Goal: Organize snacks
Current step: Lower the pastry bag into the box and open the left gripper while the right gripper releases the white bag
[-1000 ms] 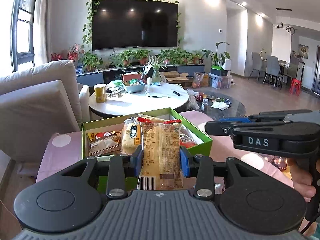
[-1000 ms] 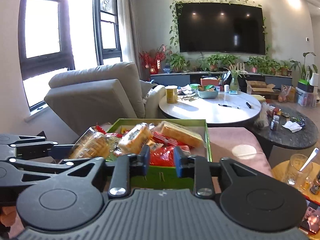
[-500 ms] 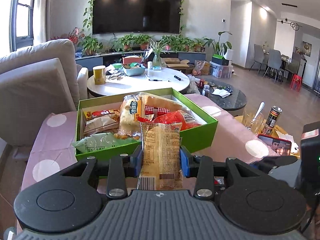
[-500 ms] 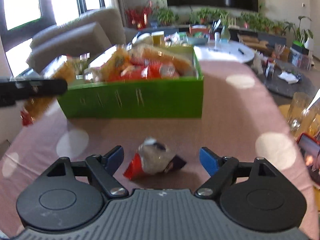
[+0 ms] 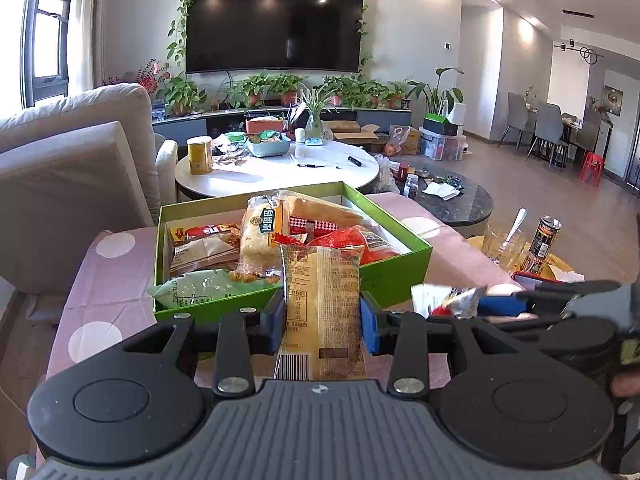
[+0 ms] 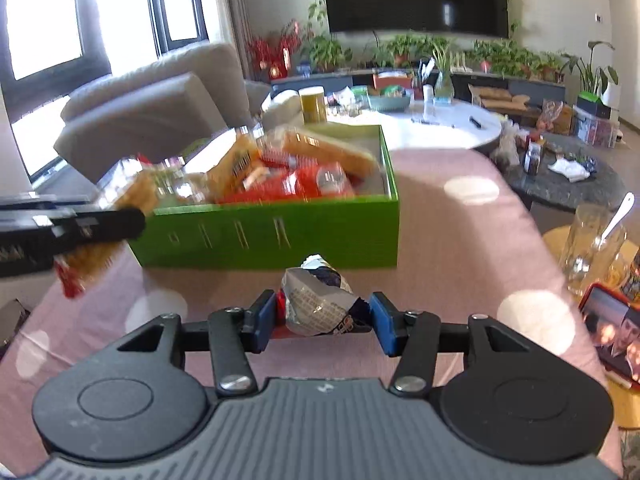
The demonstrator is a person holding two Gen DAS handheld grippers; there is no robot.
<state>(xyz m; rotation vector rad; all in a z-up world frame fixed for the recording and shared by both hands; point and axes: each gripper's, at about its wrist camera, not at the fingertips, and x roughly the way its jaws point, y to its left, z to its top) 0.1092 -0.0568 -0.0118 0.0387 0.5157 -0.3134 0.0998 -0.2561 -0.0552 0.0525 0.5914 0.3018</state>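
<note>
Left wrist view shows the left gripper (image 5: 323, 316) clamped on a yellow bread packet (image 5: 322, 304), its blue pads pressed against both long edges so the packet stands upright with the barcode end toward the camera. Just beyond it sits the green box (image 5: 400, 276) on a pink, white-dotted surface (image 5: 96, 280), packed with wrapped snacks: a pale green packet (image 5: 200, 286) hangs over the near wall, a tall cake packet (image 5: 260, 240) leans at the middle, and a red packet (image 5: 360, 244) lies to the right. At the right edge of this view the right gripper (image 5: 460, 306) reaches in from the side around a small crumpled silver and red snack packet (image 5: 448, 300). Right wrist view, somewhat blurred, shows that packet lying on the surface just in front of the box's near wall and between the blue pads; the jaws are closing on it, with the left pad about touching its red end and a narrow gap visible at the right pad. A glass with a spoon (image 6: 592, 248) and a phone (image 6: 612, 332) stand off to the right on a yellow tray.
</note>
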